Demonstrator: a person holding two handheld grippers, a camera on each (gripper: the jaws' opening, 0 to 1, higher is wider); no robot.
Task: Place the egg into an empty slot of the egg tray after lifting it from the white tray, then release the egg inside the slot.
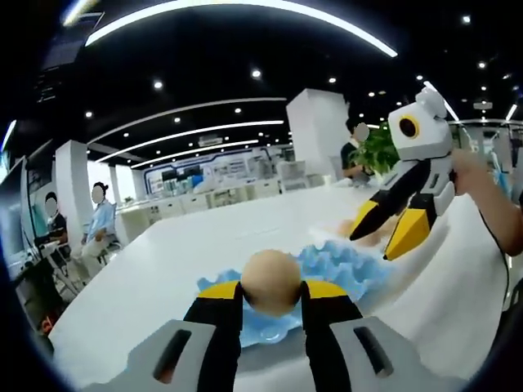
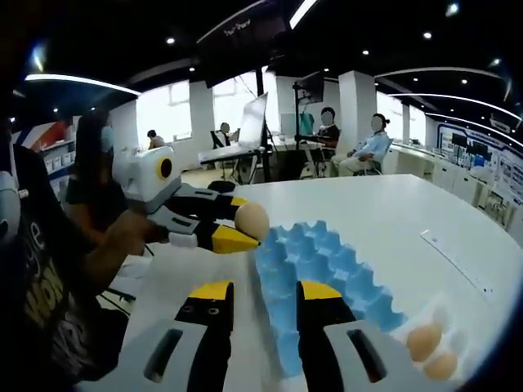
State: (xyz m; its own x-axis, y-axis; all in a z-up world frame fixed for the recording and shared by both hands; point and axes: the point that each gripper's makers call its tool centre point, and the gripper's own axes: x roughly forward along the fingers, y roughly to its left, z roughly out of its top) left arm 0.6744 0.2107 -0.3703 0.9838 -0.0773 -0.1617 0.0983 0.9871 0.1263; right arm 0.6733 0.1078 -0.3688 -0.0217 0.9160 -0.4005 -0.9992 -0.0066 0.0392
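Observation:
My left gripper (image 1: pixel 272 287) is shut on a tan egg (image 1: pixel 272 280), held between its yellow-tipped jaws just above the near edge of the blue egg tray (image 1: pixel 347 263). In the right gripper view the left gripper (image 2: pixel 245 225) comes in from the left. It carries the egg (image 2: pixel 252 219) over the far left corner of the blue egg tray (image 2: pixel 327 260), whose visible slots hold nothing. My right gripper (image 2: pixel 264 292) is open with nothing between its jaws, low over the tray's near end. Two more eggs (image 2: pixel 425 341) lie in the white tray (image 2: pixel 462 318) at the lower right. In the left gripper view the right gripper (image 1: pixel 370 247) hangs open beyond the blue tray.
Everything rests on a large white table (image 1: pixel 204 245). A person's arm (image 1: pixel 498 208) holds the right gripper. A thin white strip (image 2: pixel 453 260) lies on the table right of the blue tray. Seated people (image 2: pixel 372 147) and desks are far behind.

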